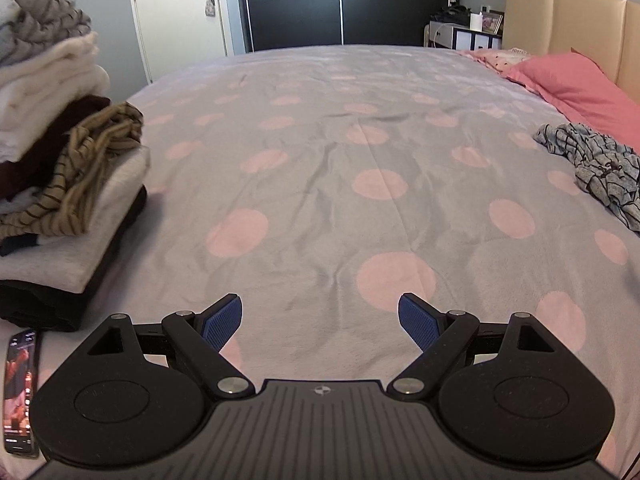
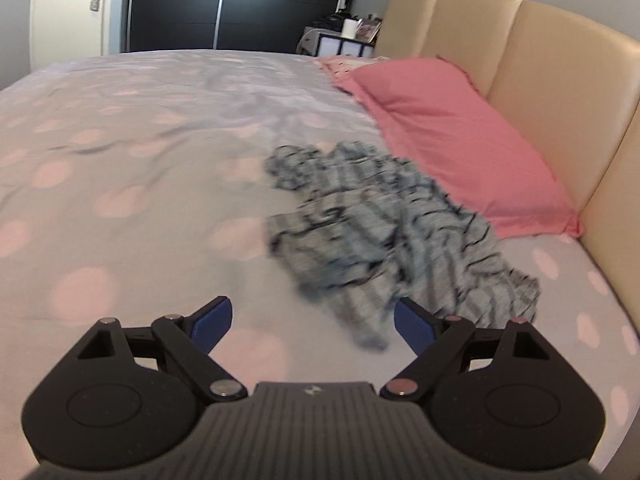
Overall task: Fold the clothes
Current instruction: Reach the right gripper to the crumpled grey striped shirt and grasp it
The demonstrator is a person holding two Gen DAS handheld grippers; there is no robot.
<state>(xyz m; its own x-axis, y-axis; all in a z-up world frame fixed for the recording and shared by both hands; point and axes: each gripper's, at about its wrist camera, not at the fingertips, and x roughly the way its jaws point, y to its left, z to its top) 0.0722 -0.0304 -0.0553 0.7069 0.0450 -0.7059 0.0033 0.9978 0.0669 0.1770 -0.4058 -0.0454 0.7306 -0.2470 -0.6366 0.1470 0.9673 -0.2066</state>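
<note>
A crumpled grey-blue garment with dark stripes [image 2: 384, 232] lies on the bed beside the pink pillow; in the left wrist view the same striped garment [image 1: 600, 168] sits at the far right. My right gripper [image 2: 312, 320] hovers open just short of its near edge, with nothing between the blue pads, and the picture is blurred by motion. My left gripper [image 1: 320, 316] is open over bare spotted bedding with nothing in it. A stack of folded clothes [image 1: 60, 152] rises at the left, topped near its front by a loose tan striped garment [image 1: 92, 164].
The bed cover [image 1: 320, 160] is grey with pink dots. A pink pillow [image 2: 460, 136] lies against the beige headboard [image 2: 540, 80]. A phone [image 1: 20, 392] rests by the stack's foot. A dark wardrobe [image 1: 344, 4], a white door and a nightstand stand beyond the bed.
</note>
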